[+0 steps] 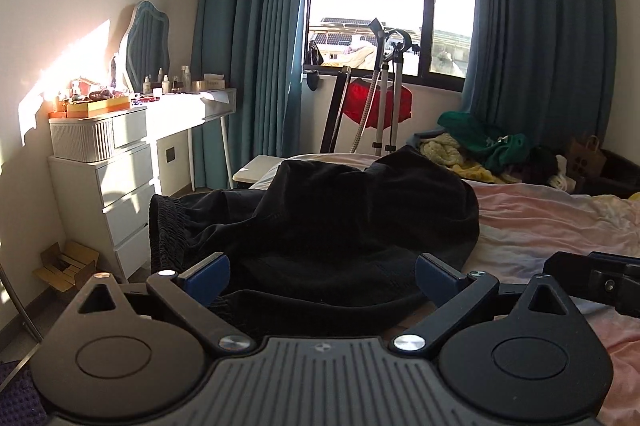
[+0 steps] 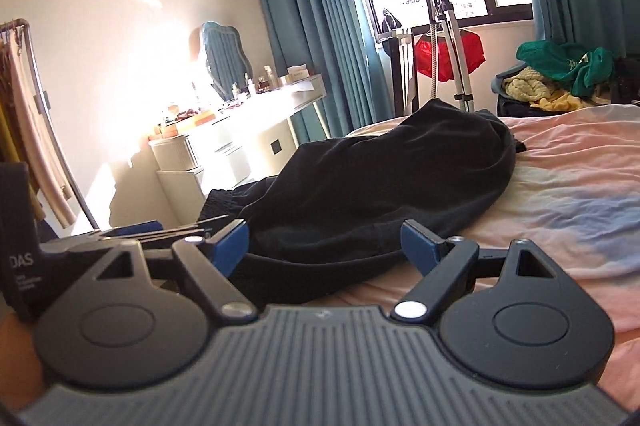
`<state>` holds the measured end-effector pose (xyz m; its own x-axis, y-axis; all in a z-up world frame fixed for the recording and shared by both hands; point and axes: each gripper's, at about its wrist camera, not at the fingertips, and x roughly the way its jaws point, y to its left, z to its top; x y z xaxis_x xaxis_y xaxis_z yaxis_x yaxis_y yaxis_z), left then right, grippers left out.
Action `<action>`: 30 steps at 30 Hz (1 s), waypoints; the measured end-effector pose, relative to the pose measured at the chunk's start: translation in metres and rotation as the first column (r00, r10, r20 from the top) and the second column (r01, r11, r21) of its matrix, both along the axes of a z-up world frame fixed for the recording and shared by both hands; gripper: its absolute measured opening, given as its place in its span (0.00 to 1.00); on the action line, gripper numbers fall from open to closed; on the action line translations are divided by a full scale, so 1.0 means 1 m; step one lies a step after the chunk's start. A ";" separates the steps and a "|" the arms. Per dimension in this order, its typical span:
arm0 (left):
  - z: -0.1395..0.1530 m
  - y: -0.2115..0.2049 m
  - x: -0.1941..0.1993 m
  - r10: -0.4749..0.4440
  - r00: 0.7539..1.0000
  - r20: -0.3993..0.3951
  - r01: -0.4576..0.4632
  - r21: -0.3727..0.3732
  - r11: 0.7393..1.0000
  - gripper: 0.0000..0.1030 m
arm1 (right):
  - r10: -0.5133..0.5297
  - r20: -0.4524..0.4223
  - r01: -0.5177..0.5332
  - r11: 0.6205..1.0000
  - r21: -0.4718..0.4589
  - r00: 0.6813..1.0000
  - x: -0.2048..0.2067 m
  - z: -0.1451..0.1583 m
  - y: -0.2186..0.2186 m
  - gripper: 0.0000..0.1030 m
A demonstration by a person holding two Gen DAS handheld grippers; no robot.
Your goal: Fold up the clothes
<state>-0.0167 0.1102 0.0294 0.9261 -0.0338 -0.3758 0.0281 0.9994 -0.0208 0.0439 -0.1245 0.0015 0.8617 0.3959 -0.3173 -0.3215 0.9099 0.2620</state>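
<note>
Facing black garment (image 1: 340, 218) | lies just beyond both your spread, empty grippers: left gripper (image 1: 322, 276), right gripper (image 2: 324, 242) | long axis near-left to far-right

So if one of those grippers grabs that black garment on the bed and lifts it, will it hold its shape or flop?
Probably flop: the black garment lies in soft, sagging folds on the bed, so it likely drapes from wherever it is pinched. Its gathered, ribbed edge looks stretchy and may give. Pushed, the cloth would likely bunch rather than slide.

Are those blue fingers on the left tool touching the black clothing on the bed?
Cannot tell. In the left wrist view the left gripper stands open around the black garment, with no plain gap or contact.
</note>
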 end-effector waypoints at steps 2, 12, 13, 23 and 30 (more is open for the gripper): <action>-0.008 -0.015 -0.008 -0.028 1.000 0.008 0.028 0.007 1.000 0.98 | -0.030 0.008 0.030 0.999 -0.025 1.000 -0.004 -0.001 -0.019 0.83; -0.047 -0.010 0.002 -0.043 0.998 -0.041 0.040 -0.065 0.997 0.98 | -0.173 -0.011 0.171 0.979 -0.108 0.985 0.002 -0.017 -0.105 0.83; -0.048 -0.009 0.003 -0.043 0.998 -0.038 0.040 -0.067 0.997 0.98 | -0.184 -0.010 0.182 0.979 -0.097 0.983 0.006 -0.017 -0.111 0.83; -0.057 -0.027 0.011 -0.050 0.999 -0.013 0.051 0.043 0.998 0.98 | -0.237 -0.031 0.237 0.972 -0.008 0.971 0.024 -0.047 -0.145 0.83; -0.068 -0.053 0.023 -0.151 0.987 -0.062 0.155 0.078 0.985 0.98 | -0.201 -0.009 0.201 0.979 0.028 0.980 0.015 -0.035 -0.143 0.83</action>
